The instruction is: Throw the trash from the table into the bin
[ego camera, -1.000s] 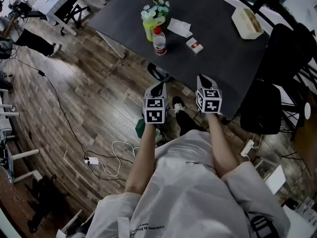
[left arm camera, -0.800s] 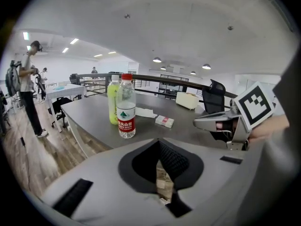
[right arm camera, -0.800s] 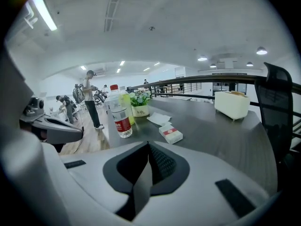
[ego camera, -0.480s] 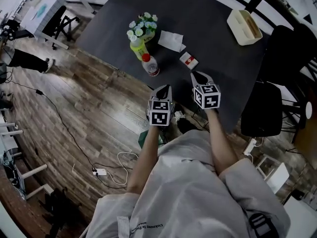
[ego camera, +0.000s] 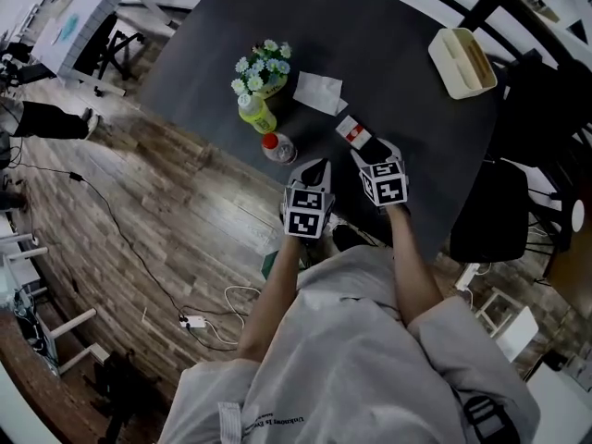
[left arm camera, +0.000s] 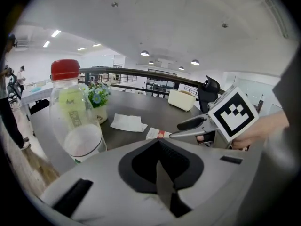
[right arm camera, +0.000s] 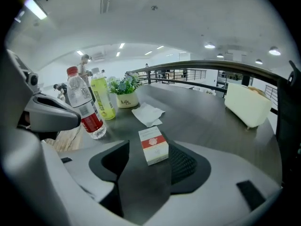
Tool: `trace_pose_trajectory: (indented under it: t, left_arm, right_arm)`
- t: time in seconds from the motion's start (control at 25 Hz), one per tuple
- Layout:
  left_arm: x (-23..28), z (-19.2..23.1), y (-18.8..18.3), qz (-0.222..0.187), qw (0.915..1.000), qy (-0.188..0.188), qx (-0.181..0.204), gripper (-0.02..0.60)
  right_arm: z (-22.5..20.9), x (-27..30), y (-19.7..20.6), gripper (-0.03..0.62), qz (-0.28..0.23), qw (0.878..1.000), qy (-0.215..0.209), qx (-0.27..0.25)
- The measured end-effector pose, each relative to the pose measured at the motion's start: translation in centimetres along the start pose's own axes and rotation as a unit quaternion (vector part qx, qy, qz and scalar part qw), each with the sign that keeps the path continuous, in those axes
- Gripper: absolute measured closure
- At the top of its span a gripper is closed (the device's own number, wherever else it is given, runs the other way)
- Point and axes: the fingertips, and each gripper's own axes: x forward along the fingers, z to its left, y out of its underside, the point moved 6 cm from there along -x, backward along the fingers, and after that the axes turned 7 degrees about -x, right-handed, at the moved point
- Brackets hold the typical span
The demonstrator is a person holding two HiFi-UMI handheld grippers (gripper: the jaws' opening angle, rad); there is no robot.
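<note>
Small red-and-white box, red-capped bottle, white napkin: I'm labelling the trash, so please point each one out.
small red-and-white box (right arm camera: pixel 154 145): right gripper view, top face.
red-capped bottle (right arm camera: pixel 91 120): right gripper view, red label.
white napkin (right arm camera: pixel 148 113): right gripper view, centre.

On the table (ego camera: pixel 407 72), a water bottle (ego camera: pixel 278 146) stands at the near left edge, a drink bottle (ego camera: pixel 253 114) just behind it and a pot of flowers (ego camera: pixel 263 63) behind that. A napkin (ego camera: pixel 319 92) lies just right of the flowers, with a small carton (ego camera: pixel 353 131) nearer, right of the water bottle. An open-topped box (ego camera: pixel 462 61) sits well apart at the far right, and a chair (ego camera: pixel 490 206) stands by the table's right edge.
</note>
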Motion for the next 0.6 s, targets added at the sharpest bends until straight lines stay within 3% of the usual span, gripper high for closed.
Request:
trace_pose_trajectory:
  t: [0.24,0.32,0.6]
  left_arm:
    - [1.8,0.0,-0.1,0.025,0.9995,0.016,0.010,0.552]
    - [2.5,0.4,-0.2,0.033,0.9993,0.015,0.012,0.552]
    - [3.3,0.8,0.6,0.048,0.9988,0.008,-0.001,0.552]
  right_arm:
    - [-1.2,3.1,0.3,0.294,0.032,0.999,-0.021,-0.014]
    - [-1.2,4.5,0.4,0.230,0.046,0.998,-0.036,-0.033]
    - [-0.8,7.4,1.1,0.221,0.085,0.992,-0.043,-0.080]
